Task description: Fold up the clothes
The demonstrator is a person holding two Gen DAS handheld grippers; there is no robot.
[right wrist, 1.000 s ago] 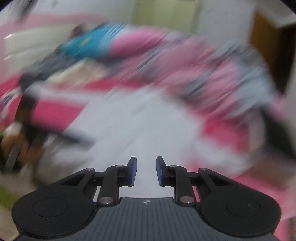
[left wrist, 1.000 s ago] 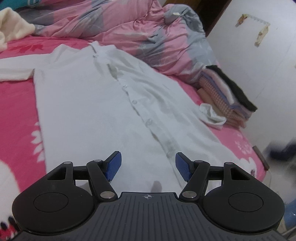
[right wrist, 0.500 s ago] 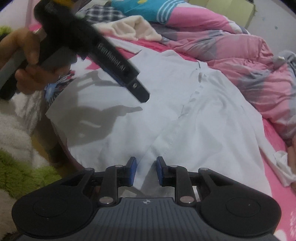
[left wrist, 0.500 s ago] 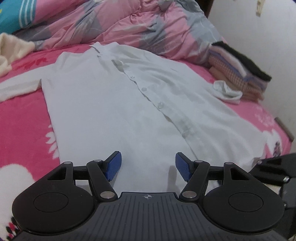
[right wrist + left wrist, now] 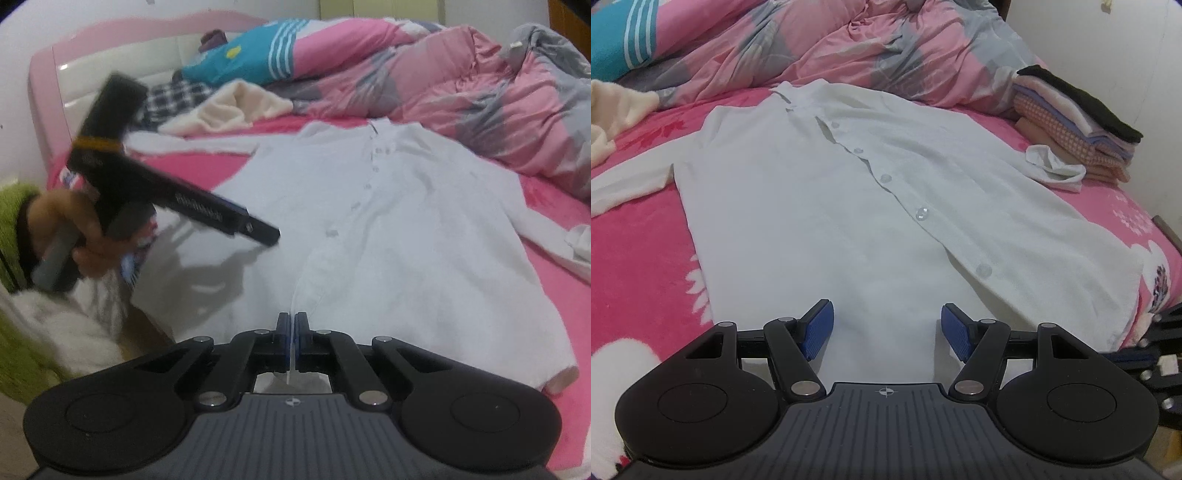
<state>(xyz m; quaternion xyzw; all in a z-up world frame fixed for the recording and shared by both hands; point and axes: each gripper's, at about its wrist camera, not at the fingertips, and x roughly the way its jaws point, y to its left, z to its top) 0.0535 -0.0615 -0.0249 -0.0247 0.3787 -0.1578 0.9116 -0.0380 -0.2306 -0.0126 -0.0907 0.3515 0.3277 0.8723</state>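
Observation:
A white button-up shirt (image 5: pixel 831 206) lies spread flat on the pink bed, collar far from me, hem near me. My left gripper (image 5: pixel 887 330) is open just above the hem, left of the button placket, its blue pads (image 5: pixel 816 328) clear of the cloth. My right gripper (image 5: pixel 291 341) is shut on the shirt (image 5: pixel 388 229) at the bottom of the placket, a thin edge of cloth pinched between its fingers. In the right wrist view the left gripper (image 5: pixel 264 232) hovers over the shirt's left side, held by a hand (image 5: pixel 74 229).
A stack of folded clothes (image 5: pixel 1071 122) sits at the right edge of the bed by the wall. A pink and grey quilt (image 5: pixel 886 48) is bunched behind the shirt. A cream garment (image 5: pixel 613 114) lies at the far left. The bed's (image 5: pixel 635 266) front edge is close below the hem.
The right gripper has closed on the shirt's hem at the placket. The left gripper has moved down toward the hem and stays open.

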